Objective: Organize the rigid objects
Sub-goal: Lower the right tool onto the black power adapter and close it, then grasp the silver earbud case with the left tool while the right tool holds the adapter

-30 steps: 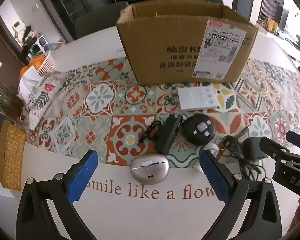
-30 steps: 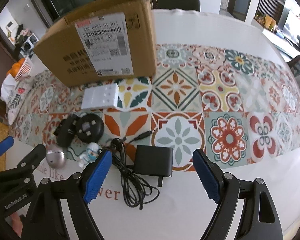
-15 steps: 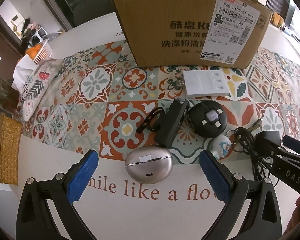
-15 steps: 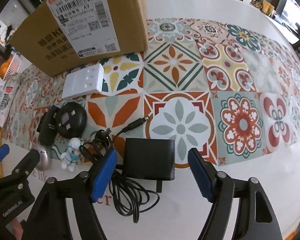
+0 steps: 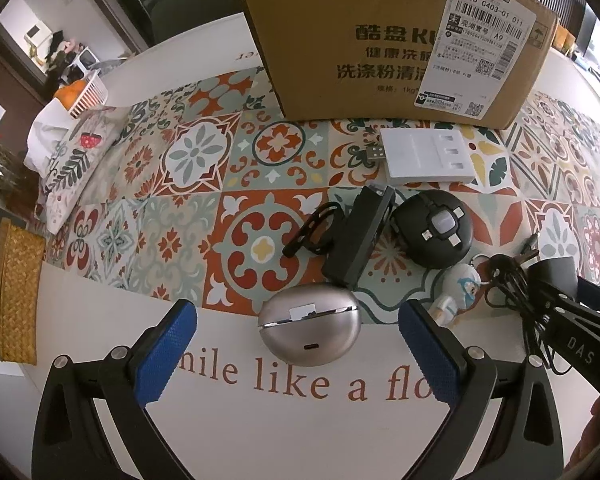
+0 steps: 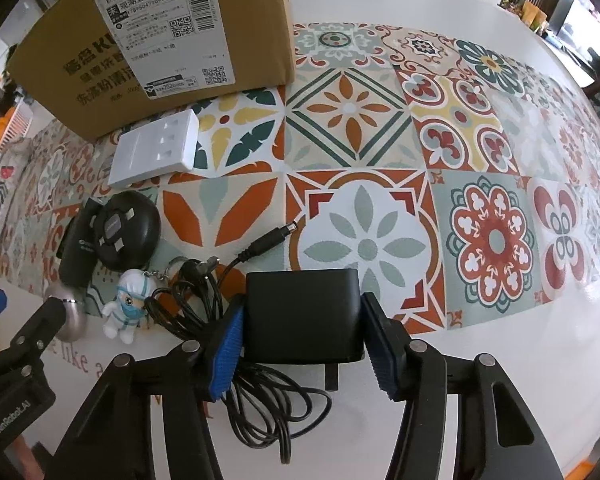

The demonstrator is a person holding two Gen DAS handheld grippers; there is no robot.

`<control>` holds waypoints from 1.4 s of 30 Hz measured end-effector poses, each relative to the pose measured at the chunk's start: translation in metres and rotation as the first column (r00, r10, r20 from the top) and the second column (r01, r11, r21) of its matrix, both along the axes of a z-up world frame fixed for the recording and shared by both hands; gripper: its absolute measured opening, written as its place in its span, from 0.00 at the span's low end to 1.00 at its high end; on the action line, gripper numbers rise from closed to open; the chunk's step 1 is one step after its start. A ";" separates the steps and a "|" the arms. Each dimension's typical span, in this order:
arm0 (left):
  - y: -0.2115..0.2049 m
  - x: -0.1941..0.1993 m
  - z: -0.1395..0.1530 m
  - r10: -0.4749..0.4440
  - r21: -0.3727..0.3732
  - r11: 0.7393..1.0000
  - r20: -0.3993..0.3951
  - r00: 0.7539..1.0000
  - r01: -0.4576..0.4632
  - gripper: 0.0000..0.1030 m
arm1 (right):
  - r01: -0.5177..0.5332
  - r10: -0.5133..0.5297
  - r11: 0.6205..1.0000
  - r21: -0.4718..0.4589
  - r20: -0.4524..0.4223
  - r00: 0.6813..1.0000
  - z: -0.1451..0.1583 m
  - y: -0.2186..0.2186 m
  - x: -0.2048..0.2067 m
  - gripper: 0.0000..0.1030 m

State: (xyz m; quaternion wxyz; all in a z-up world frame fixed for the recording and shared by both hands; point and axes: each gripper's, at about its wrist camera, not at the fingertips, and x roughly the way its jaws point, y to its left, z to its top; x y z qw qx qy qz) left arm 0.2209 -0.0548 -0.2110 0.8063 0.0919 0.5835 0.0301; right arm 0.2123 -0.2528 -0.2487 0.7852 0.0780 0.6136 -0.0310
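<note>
My right gripper (image 6: 302,350) is shut on a black power adapter (image 6: 303,314), its blue pads against both sides; the adapter rests on the table with its coiled black cable (image 6: 260,412) beside and under it. My left gripper (image 5: 298,354) is open, its pads on either side of a silver oval earbud case (image 5: 309,326), not touching it. Beyond lie a black rectangular device (image 5: 358,246), a round black adapter (image 5: 434,228), a white socket block (image 5: 428,156), a small astronaut keychain (image 5: 460,292) and a cardboard box (image 5: 388,44).
A patterned tile mat (image 6: 380,140) covers the white table (image 5: 300,420). At the left are a woven mat (image 5: 14,292), a printed cloth bag (image 5: 72,160) and a white basket of oranges (image 5: 84,92). The right gripper shows at the right of the left wrist view (image 5: 572,332).
Both grippers have moved forward and down to the objects. The right gripper's jaws have closed from wide open onto the black power adapter. The left gripper stays open around the earbud case.
</note>
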 end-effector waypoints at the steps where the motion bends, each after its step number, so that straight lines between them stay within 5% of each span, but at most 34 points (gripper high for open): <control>1: 0.000 0.000 0.000 -0.001 -0.001 1.000 0.000 1.000 0.001 1.00 | 0.003 -0.003 1.000 0.002 0.001 1.000 -0.001 0.000 0.000 0.54; 22: 0.029 -0.026 0.026 0.015 -0.159 0.987 0.040 0.999 -0.009 0.99 | -0.027 0.030 0.999 -0.019 0.123 0.992 0.061 0.029 -0.028 0.54; 34: 0.028 -0.017 -0.012 0.008 -0.189 0.982 -0.041 0.999 -0.016 0.86 | -0.052 0.055 0.998 -0.029 0.109 0.993 0.041 0.034 -0.020 0.54; 36: 0.026 -0.014 -0.020 0.008 -0.181 0.983 -0.054 0.998 -0.018 0.78 | -0.052 0.055 0.998 -0.032 0.107 0.993 0.038 0.032 -0.019 0.54; 42: 0.022 -0.008 -0.032 0.001 -0.169 0.986 -0.056 0.998 -0.010 0.76 | -0.062 0.066 0.997 -0.041 0.102 0.993 0.034 0.034 -0.017 0.54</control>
